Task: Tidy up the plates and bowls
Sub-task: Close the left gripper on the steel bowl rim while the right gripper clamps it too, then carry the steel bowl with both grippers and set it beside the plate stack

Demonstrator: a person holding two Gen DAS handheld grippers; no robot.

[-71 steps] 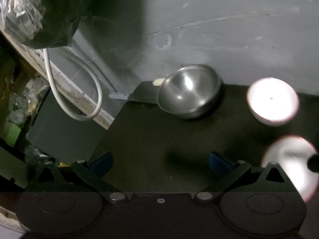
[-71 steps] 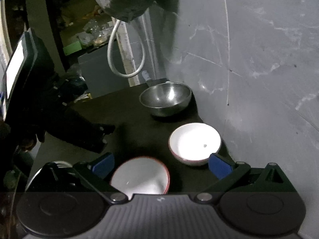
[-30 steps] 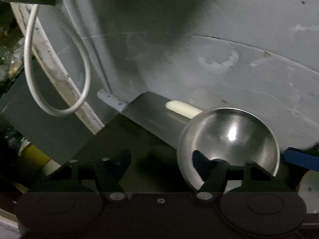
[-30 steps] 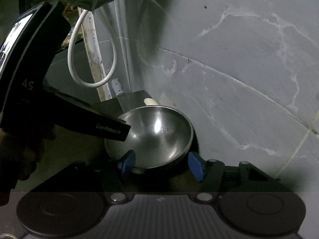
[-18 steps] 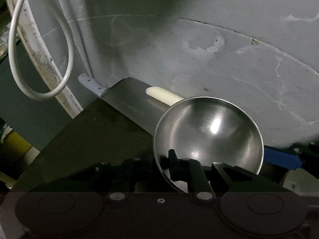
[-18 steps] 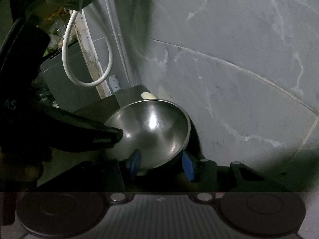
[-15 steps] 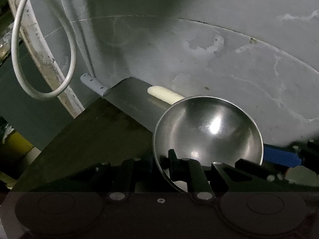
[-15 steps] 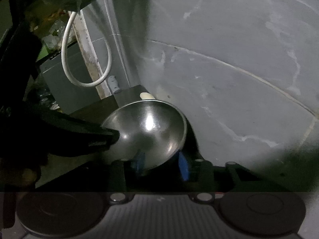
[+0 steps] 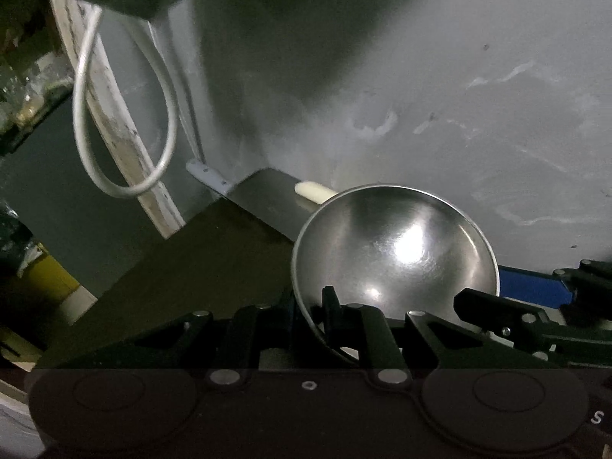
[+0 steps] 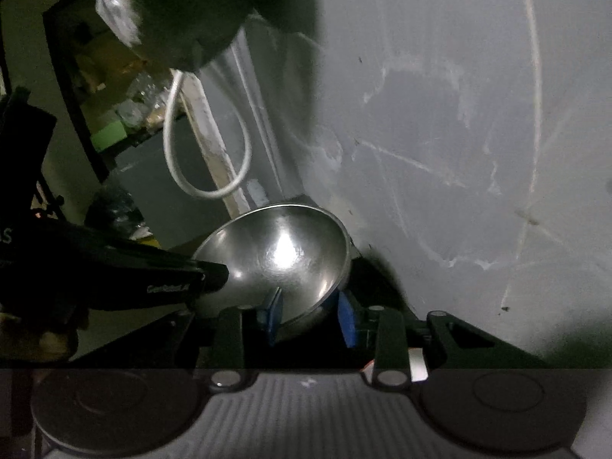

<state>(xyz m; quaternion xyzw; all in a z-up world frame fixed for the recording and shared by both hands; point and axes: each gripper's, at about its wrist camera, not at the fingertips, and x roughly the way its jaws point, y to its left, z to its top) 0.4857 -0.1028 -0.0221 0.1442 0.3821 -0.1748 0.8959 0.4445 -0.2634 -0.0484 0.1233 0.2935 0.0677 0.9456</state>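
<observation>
A shiny steel bowl (image 9: 401, 244) hangs tilted above the dark table (image 9: 191, 267), held from two sides. My left gripper (image 9: 308, 306) is shut on its near-left rim, one black finger inside the bowl and one outside. My right gripper (image 10: 310, 315) is shut on the bowl (image 10: 283, 248) at its near rim, a blue pad on each side of the wall. The right gripper's blue pad (image 9: 533, 287) shows at the bowl's right edge in the left wrist view. In the right wrist view, the left gripper's black finger (image 10: 153, 275) reaches in from the left.
A cleaver blade (image 9: 267, 199) with a white handle (image 9: 206, 172) lies at the table's far corner, a cream stick (image 9: 313, 193) beside it. A grey wall (image 9: 459, 114) stands close behind. A white cable loop (image 9: 126, 187) hangs at the left, with cluttered shelves beyond.
Both grippers came in open around the steel bowl's rim and shut on it. The bowl has since risen off the table and tilted, and the two white bowls have left both views.
</observation>
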